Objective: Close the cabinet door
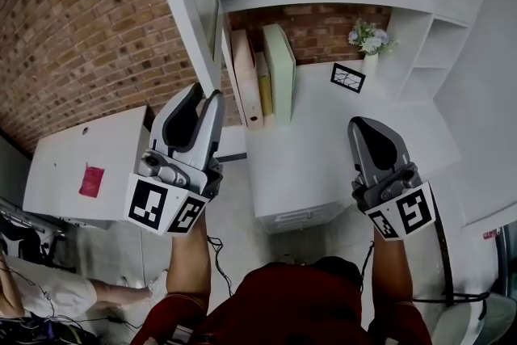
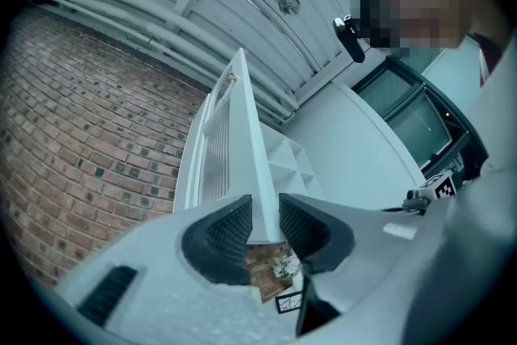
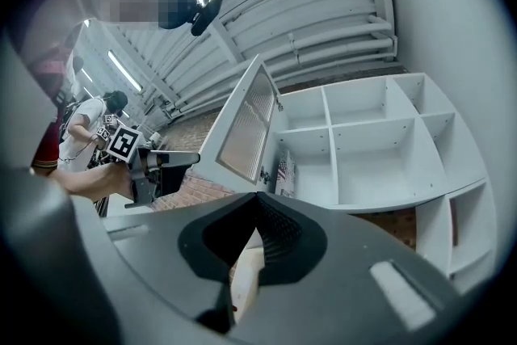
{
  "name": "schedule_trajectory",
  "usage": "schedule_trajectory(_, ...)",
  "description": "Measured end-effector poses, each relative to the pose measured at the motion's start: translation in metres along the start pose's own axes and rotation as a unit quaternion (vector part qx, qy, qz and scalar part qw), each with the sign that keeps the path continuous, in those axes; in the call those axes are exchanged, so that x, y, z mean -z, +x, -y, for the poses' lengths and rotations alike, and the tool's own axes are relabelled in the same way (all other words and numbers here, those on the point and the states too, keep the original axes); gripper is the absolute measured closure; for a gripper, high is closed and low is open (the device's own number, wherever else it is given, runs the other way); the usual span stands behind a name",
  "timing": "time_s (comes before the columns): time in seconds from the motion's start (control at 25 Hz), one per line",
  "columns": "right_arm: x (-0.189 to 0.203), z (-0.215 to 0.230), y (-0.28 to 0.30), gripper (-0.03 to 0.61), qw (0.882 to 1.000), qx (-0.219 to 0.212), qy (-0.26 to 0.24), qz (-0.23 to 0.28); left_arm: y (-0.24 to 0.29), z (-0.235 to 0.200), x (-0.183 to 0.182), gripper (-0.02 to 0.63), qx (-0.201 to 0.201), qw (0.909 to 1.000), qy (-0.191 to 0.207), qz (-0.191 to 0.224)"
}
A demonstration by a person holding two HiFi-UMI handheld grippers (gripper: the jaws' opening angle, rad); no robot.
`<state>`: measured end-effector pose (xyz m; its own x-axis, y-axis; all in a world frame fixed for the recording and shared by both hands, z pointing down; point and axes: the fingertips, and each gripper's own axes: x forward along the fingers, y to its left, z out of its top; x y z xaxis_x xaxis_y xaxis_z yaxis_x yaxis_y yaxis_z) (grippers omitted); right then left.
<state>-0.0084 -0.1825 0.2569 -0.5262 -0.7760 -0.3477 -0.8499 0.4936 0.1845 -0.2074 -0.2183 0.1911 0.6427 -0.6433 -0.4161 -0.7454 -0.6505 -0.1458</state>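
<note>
The left claw (image 2: 264, 216) is pinching the edge of the open cabinet door (image 2: 241, 125). The right claw (image 3: 257, 199) is hovering pressed together, empty.

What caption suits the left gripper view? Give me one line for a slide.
Left tool gripping the free edge of the open white cabinet door, brick wall behind on the left.

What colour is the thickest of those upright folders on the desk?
The thickest folder is pale green, clearest in the head view.
</note>
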Motion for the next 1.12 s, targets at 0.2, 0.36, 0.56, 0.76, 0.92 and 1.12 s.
schedule_trajectory(0.2,0.002,0.022,0.004,0.565,1.0,0.01,0.007,0.007,0.016,0.012,0.001,0.495,0.005,0.9999,0.013,-0.009)
schedule_trajectory(0.36,0.004,0.036,0.007,0.565,1.0,0.005,0.009,0.016,0.03,0.023,0.005,0.485,0.007,0.9997,0.021,-0.01)
schedule_trajectory(0.56,0.012,0.062,0.011,0.565,1.0,-0.01,0.016,0.021,0.051,0.039,0.012,0.471,0.005,0.9993,0.035,-0.016)
schedule_trajectory(0.76,0.018,0.099,0.013,0.565,0.999,-0.027,0.023,0.025,0.076,0.055,0.021,0.463,-0.016,0.9989,0.043,-0.012)
schedule_trajectory(0.92,0.022,0.129,0.016,0.565,0.998,-0.042,0.028,0.028,0.098,0.067,0.029,0.46,-0.038,0.9978,0.053,-0.014)
schedule_trajectory(1.12,0.03,0.165,0.014,0.565,0.997,-0.057,0.039,0.034,0.125,0.079,0.041,0.457,-0.068,0.9954,0.066,-0.015)
